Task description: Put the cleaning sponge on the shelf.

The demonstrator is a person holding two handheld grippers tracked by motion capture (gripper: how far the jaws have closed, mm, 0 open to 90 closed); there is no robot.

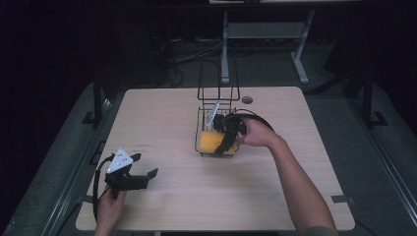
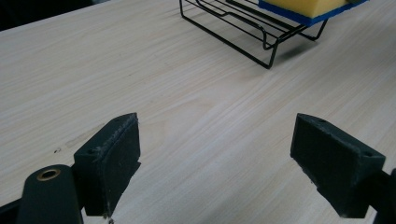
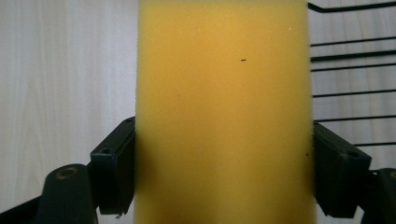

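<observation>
One sponge (image 1: pixel 212 141), one wire rack (image 1: pixel 218 93), two grippers (image 1: pixel 132 173) (image 1: pixel 227 139), one table (image 1: pixel 162 123)

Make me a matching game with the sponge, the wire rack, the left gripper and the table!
Things:
1. sponge
2. wire rack
3. left gripper
4. table

Descriptions:
A. light wood, everything sits on it
B. open with nothing between its jaws, over the near left part of the table
C. yellow, between the jaws of the right gripper
D. black, thin bars, tall handle loops, near the middle of the table

Pairs: 1-C, 2-D, 3-B, 4-A
</observation>
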